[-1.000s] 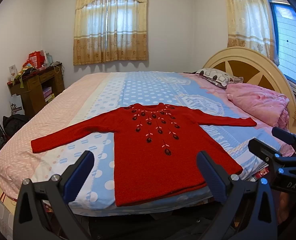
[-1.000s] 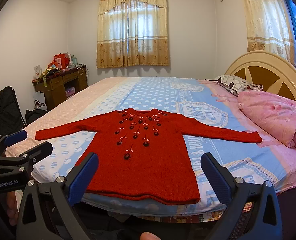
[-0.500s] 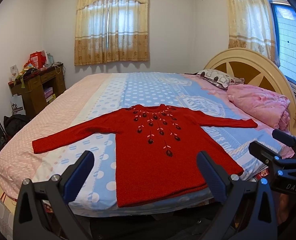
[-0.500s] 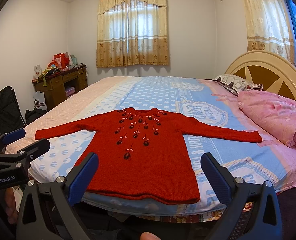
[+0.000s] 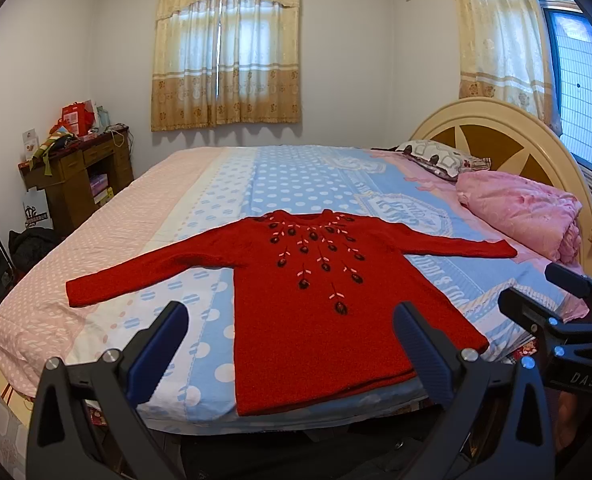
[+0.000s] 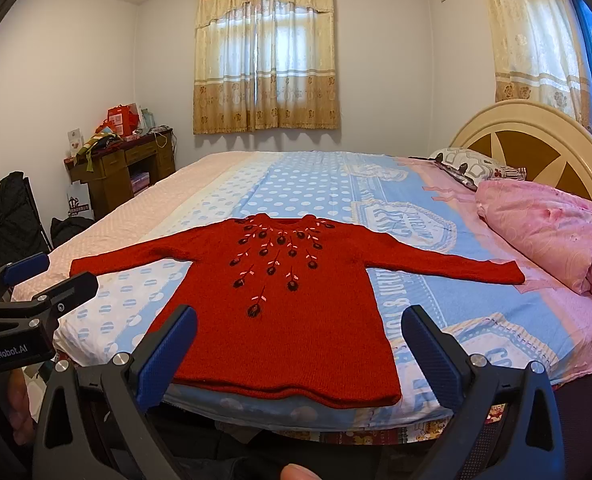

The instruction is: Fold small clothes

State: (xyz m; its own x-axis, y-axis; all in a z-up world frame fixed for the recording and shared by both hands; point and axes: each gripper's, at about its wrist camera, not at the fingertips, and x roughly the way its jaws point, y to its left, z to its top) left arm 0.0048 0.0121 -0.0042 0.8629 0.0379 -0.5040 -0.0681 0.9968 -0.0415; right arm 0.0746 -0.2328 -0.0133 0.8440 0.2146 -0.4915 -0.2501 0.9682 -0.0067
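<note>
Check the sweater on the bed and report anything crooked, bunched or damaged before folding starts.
Nothing stands out. The red sweater lies flat and face up on the bed, both sleeves spread out sideways, hem near the bed's front edge. No tears or stains show. The left gripper and right gripper are both open, holding nothing.

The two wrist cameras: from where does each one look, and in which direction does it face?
Left wrist: on the left gripper, facing the bed; right gripper shows at right.
Right wrist: on the right gripper, same direction; left gripper shows at left.
Shared: the red sweater spread flat, both grippers open.
</note>
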